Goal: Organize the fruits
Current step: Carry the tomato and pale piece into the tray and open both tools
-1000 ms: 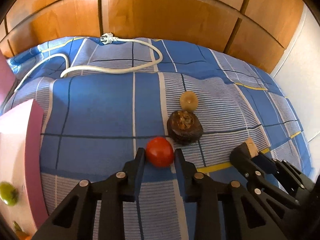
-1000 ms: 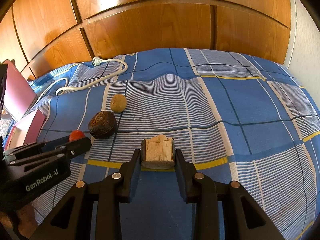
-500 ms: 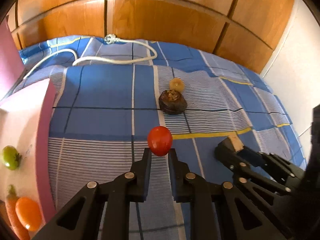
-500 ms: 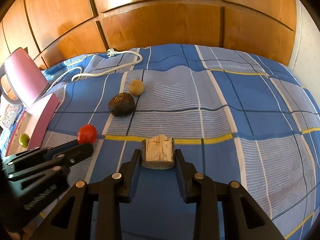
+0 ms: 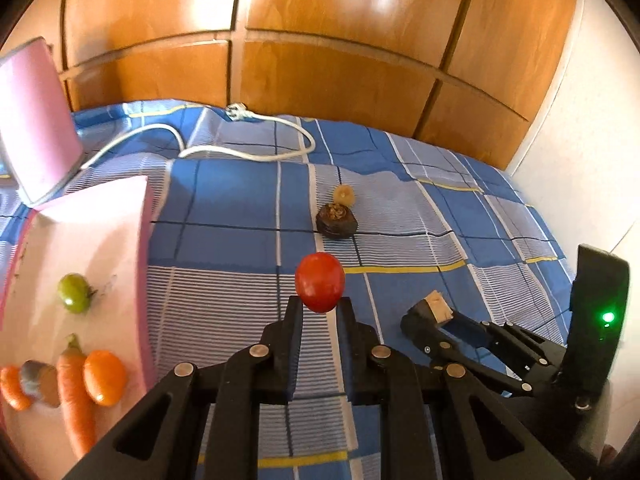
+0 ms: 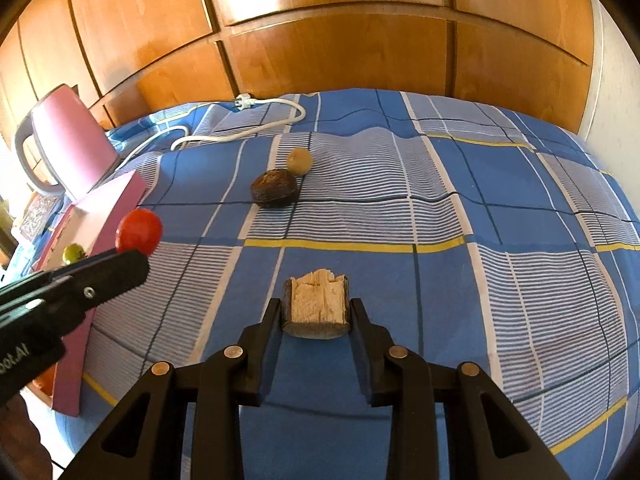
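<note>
Left gripper [image 5: 319, 306]: jaws closed on the red tomato [image 5: 320, 281], pinched at its lower half; tomato held clear above the bed, over a striped patch of the bedspread [image 5: 224, 196].
Right gripper [image 6: 316, 314]: jaws clamped on a pale, rough-cut chunk with dark rind [image 6: 316, 306], one pad on each side; chunk held above a blue square of the cover.
Grippers, relative: the left one sits left of the right one, near but apart; in the right wrist view the tomato shows at the box's near wall.
Pink box [image 5: 142, 240]: at the left edge of the bed, open top, pale floor.
Box contents: green tomato [image 5: 74, 293] toward the middle; carrot [image 5: 74, 392] and an orange fruit [image 5: 104, 377] touching side by side at the near end; further orange and greyish pieces left of the carrot, too blurred to name.
Dark brown fruit [image 5: 336, 220]: on the bed, mid-cover, toward the headboard side.
Small tan fruit [image 5: 345, 195]: just behind the dark one, touching or nearly so.
White cable with plug [image 5: 240, 113]: looped along the far edge of the bed.
Pink kettle [image 6: 72, 142]: far left corner, behind the box.
Wooden panelling [image 5: 340, 40]: behind the bed's far edge.
</note>
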Demonstrator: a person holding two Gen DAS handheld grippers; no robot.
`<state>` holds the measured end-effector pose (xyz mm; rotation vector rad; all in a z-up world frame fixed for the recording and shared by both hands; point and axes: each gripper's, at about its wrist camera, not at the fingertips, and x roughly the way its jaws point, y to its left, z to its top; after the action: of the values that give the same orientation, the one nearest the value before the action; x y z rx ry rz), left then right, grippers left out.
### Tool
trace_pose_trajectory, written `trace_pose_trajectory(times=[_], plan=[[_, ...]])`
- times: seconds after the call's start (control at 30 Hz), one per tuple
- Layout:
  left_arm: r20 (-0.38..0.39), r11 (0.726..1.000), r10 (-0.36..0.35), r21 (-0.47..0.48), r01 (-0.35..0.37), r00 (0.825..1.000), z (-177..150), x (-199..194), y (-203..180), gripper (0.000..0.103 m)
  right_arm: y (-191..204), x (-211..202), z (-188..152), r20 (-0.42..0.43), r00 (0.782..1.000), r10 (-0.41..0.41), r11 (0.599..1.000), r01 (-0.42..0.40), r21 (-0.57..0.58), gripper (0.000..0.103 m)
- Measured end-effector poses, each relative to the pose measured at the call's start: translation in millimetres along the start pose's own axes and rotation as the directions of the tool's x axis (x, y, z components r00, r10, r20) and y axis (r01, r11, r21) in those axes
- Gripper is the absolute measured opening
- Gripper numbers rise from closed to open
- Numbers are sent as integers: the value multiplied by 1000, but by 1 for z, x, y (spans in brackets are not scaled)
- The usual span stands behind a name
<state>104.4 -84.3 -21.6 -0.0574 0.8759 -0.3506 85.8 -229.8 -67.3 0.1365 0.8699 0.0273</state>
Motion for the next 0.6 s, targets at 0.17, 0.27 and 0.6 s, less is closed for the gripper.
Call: trace_pose_trajectory(times=[0.17, 0.27, 0.6], plan=[[24, 1000, 16, -19, -16, 1000, -5, -18, 8, 17, 12, -5, -5, 0, 1000, 14, 1000, -14, -21, 32], [33, 999, 28, -37, -27, 999, -8, -27, 16, 17, 20, -9, -7, 3, 1000, 22, 999, -22, -39, 32], [49, 994, 70, -87, -66, 996, -22, -49, 44, 17, 50, -16, -10, 2, 998, 60, 993, -59, -101, 32]])
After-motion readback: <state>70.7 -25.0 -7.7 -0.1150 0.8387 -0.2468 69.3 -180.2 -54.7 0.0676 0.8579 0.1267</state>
